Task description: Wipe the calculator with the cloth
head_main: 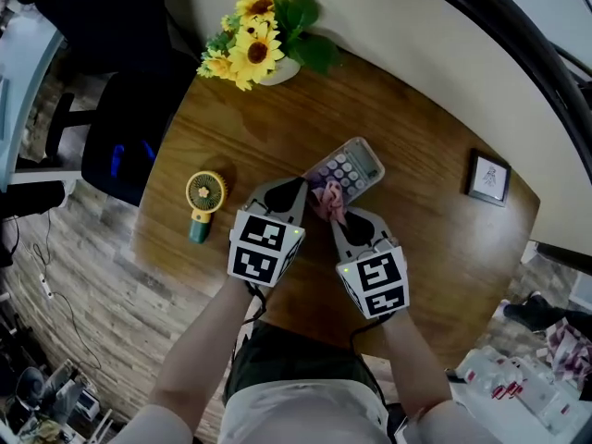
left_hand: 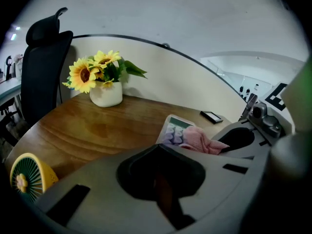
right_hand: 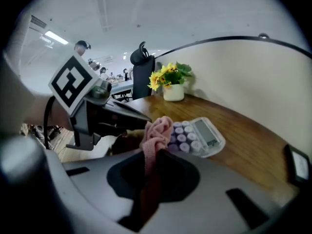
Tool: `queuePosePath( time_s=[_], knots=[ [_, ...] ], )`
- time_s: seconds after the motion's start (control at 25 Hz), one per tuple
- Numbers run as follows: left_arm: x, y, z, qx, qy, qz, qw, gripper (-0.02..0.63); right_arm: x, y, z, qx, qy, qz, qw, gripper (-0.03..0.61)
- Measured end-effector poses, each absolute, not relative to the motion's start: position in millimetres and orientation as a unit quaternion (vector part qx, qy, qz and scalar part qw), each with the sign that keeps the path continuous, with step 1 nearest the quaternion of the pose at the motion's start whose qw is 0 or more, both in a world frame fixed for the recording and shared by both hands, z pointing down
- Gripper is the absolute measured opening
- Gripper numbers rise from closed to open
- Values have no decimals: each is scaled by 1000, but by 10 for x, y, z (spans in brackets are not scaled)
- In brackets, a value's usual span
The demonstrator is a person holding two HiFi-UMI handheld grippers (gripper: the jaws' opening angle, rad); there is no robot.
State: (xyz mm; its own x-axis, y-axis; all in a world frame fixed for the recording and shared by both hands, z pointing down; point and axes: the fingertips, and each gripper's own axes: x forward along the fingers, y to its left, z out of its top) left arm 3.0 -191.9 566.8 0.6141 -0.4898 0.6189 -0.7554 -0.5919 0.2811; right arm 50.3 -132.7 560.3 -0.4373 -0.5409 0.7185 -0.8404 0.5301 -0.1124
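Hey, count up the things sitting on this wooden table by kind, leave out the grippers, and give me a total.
Calculator: 1
Cloth: 1
Fan: 1
Vase of sunflowers: 1
Picture frame: 1
Total: 5

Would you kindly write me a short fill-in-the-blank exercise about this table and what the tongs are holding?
1. The right tongs are shut on a cloth coloured ___.
2. The cloth rests on the calculator's ___, not on its display.
3. The yellow fan lies on the table to the person's ___.
4. The small picture frame sits toward the person's ___.

Missing words: pink; keys; left; right.
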Motion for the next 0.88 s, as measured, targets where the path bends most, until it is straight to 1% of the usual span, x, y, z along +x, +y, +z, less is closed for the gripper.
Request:
queuePosePath(
  time_s=[0.08,0.24,0.36,0.44,0.56,0.76,0.88],
  knots=[
    [24,-1920,5665,857,-364,248,266,3,597,-1221,5657,420,-807,257,325,31],
    [39,-1930,5665,859,-363,251,258,3,996,-991,5867,428,-774,263,386,31],
    [43,-1935,5666,861,-361,248,260,3,1265,-917,5818,448,-758,264,393,31],
    [47,-1917,5667,862,-359,246,261,3,1351,-965,5690,460,-761,264,374,31],
    [56,-1904,5659,865,-358,240,257,3,1291,-1193,5377,469,-783,262,313,31],
    [45,-1913,5657,867,-364,238,245,3,813,-1660,4894,439,-835,250,218,31],
    [45,-1911,5662,867,-366,237,240,3,513,-1831,4806,416,-854,243,198,31]
  ],
)
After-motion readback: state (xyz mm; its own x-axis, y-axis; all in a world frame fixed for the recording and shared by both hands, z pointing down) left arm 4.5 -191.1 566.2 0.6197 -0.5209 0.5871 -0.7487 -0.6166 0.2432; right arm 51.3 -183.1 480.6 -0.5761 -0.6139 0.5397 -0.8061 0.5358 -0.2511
